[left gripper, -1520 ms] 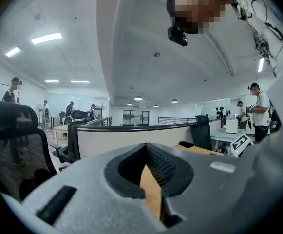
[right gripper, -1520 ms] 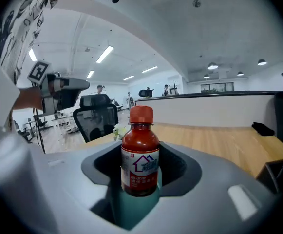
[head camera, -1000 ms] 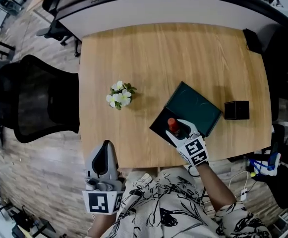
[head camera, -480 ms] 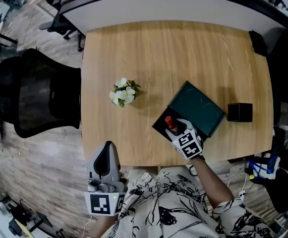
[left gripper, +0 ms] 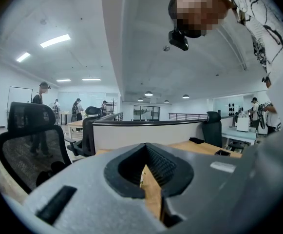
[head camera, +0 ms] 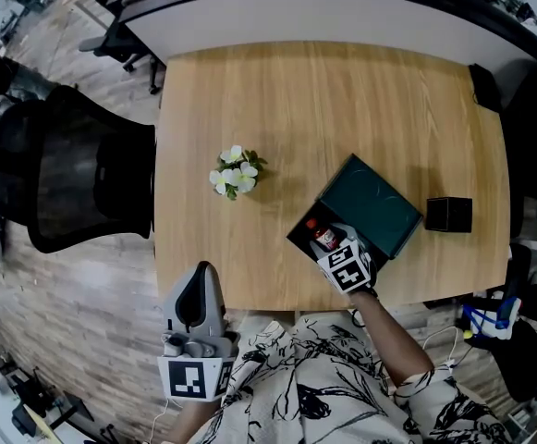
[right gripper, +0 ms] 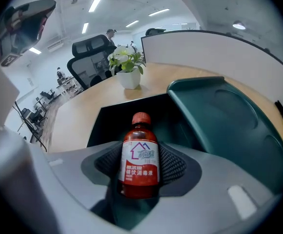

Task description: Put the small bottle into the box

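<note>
My right gripper (head camera: 331, 244) (right gripper: 141, 152) is shut on a small brown bottle (head camera: 322, 234) (right gripper: 140, 167) with a red cap and a red and white label. The bottle leans over the open black base of the box (head camera: 300, 239) (right gripper: 114, 118) near the table's front edge. The box's dark green lid (head camera: 368, 202) (right gripper: 224, 116) stands open to the right of the base. Below the table's front edge, beside the person's body, my left gripper (head camera: 197, 289) (left gripper: 146, 152) is shut on nothing and points away from the box.
A small white pot of flowers (head camera: 234, 176) (right gripper: 129, 74) stands left of the box on the wooden table (head camera: 277, 100). A small black cube (head camera: 449, 215) sits right of the lid. A black office chair (head camera: 65, 183) stands at the table's left, a curved partition (head camera: 323, 12) at the back.
My right gripper has shifted a little up and left toward the box, and the bottle sits lower over the black base. The left gripper has stayed put.
</note>
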Demonstrator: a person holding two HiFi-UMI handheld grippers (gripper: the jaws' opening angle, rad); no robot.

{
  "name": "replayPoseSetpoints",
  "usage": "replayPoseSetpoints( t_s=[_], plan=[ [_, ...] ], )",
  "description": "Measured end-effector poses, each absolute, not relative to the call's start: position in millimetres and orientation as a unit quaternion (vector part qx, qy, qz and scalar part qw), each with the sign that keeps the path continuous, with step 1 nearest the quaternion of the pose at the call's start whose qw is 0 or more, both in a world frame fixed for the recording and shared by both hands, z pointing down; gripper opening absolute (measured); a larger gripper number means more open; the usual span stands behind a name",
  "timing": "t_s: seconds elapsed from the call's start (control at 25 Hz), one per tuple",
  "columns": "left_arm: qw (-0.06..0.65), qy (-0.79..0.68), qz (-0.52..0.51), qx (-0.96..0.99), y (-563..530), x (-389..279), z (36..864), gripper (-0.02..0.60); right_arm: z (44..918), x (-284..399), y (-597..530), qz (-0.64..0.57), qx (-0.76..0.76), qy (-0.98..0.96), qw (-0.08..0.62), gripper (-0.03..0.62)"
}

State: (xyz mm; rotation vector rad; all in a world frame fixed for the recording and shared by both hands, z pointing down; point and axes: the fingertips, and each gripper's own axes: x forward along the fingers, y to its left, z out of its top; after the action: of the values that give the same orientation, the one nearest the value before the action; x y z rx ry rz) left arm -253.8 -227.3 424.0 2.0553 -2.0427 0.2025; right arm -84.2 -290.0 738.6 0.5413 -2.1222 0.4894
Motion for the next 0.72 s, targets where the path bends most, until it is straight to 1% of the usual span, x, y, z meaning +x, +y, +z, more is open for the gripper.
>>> replayPoseSetpoints(
  t_s=[0.08,0.16,0.2,0.44,0.48,0.56,0.64,0.72],
  plan=[
    [0.104,-0.697,0.062,0.707,-231,-253,418,-0.002,733,-87,-292,0.193,0.220,-0.859,0.421,0.240],
    [0.095,-0.695,0.058,0.710,-234,-252,413,-0.002,722,-92,-291,0.201,0.221,-0.870,0.393,0.295],
    [0.094,-0.694,0.058,0.711,-234,-252,412,-0.002,715,-94,-290,0.207,0.220,-0.874,0.379,0.305],
    [0.083,-0.676,0.043,0.731,-247,-241,406,-0.002,655,-86,-303,0.214,0.246,-0.898,0.296,0.307],
    [0.081,-0.673,0.041,0.734,-250,-238,405,-0.002,640,-82,-307,0.212,0.254,-0.902,0.277,0.286],
    [0.079,-0.666,0.041,0.741,-254,-233,403,-0.002,607,-72,-316,0.200,0.275,-0.910,0.236,0.200],
    [0.083,-0.658,0.048,0.747,-255,-230,405,-0.002,575,-59,-325,0.184,0.297,-0.915,0.201,0.139],
    [0.082,-0.651,0.050,0.753,-257,-227,404,-0.002,545,-46,-330,0.175,0.314,-0.917,0.171,0.096]
  ],
)
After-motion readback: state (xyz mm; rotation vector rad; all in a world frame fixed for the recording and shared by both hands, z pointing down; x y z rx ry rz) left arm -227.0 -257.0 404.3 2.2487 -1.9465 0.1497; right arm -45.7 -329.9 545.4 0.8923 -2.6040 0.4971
